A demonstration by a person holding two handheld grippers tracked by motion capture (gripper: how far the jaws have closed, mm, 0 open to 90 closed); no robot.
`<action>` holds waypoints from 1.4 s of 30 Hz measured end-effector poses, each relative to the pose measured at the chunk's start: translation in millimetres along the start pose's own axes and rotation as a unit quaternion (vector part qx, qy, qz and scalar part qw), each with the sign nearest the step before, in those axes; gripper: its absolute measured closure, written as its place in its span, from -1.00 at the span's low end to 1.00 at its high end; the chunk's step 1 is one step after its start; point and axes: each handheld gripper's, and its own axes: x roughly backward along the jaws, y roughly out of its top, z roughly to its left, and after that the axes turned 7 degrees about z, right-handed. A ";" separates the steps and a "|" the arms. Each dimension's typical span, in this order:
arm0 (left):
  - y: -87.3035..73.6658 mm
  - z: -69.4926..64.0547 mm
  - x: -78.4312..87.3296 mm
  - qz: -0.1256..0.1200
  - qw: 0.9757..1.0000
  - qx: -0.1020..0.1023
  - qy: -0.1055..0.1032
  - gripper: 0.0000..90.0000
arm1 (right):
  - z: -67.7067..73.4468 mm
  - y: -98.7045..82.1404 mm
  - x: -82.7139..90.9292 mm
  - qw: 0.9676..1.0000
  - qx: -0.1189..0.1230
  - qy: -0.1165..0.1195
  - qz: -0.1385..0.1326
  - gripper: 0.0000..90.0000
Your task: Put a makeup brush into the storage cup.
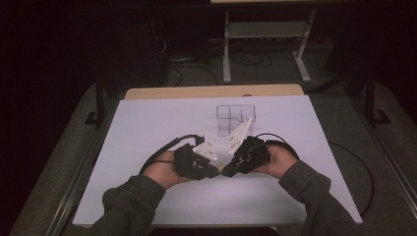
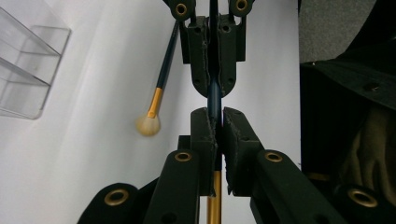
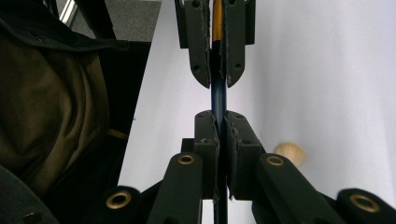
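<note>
Spanning tongs to tongs: brush point(image 2: 215, 95) handle level | left tongs point(image 2: 215, 122), right tongs point(image 3: 218, 122) both clamped on it

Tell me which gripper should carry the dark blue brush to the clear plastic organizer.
Right, probably. Both the right gripper and left gripper are shut on the dark blue brush, but the clear plastic organizer stands slightly toward the right hand's side.

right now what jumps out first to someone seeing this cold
Both grippers meet nose to nose at the table's middle, the left gripper and right gripper each shut on the same dark blue brush handle. A second brush with a pale tuft lies on the white top beside them, and a clear organizer stands just behind.
</note>
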 end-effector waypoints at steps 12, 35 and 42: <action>-15.2 2.8 10.9 -0.026 0.999 0.040 0.003 0.52 | 8.4 -22.2 12.6 0.999 -0.007 -0.029 -0.030 0.86; -17.9 5.3 6.0 0.000 0.999 0.035 -0.041 0.88 | 11.7 -28.4 7.0 0.999 0.003 -0.041 -0.026 0.79; -15.9 6.2 6.2 0.013 0.999 0.031 -0.032 0.88 | 13.2 -14.9 5.5 0.998 0.004 -0.054 -0.018 0.60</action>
